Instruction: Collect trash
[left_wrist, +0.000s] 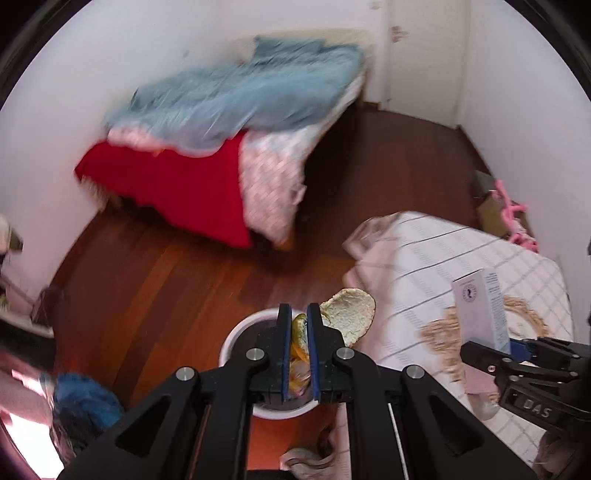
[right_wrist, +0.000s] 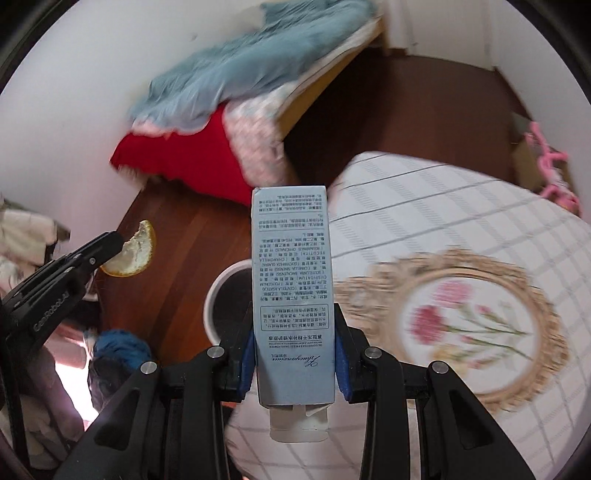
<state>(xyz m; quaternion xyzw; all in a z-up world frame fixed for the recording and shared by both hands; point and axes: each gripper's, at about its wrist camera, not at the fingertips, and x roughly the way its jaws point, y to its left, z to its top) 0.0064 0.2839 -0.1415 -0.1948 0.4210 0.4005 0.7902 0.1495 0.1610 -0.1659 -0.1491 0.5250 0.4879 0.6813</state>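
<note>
Left wrist view: the left gripper (left_wrist: 298, 325), bottom centre, is clenched on an orange peel (left_wrist: 347, 315), its pale inside curling to the right above a white bin (left_wrist: 231, 341) on the wooden floor (left_wrist: 166, 266). At lower right the right gripper (left_wrist: 491, 350), marked "DAS", holds a pale blue box (left_wrist: 480, 310) upright over a checked desk (left_wrist: 443, 251).

Right wrist view: the right gripper (right_wrist: 293, 358) grasps the box (right_wrist: 291, 280), long axis running up the frame, its script brand and Chinese text upside down. The peel (right_wrist: 135, 254) sits at left; that gripper reads "GenRobot.AI".

left gripper (left_wrist: 298, 314) jaws clamped, tilted down | right gripper (right_wrist: 293, 339) jaws clamped, tilted down
</note>
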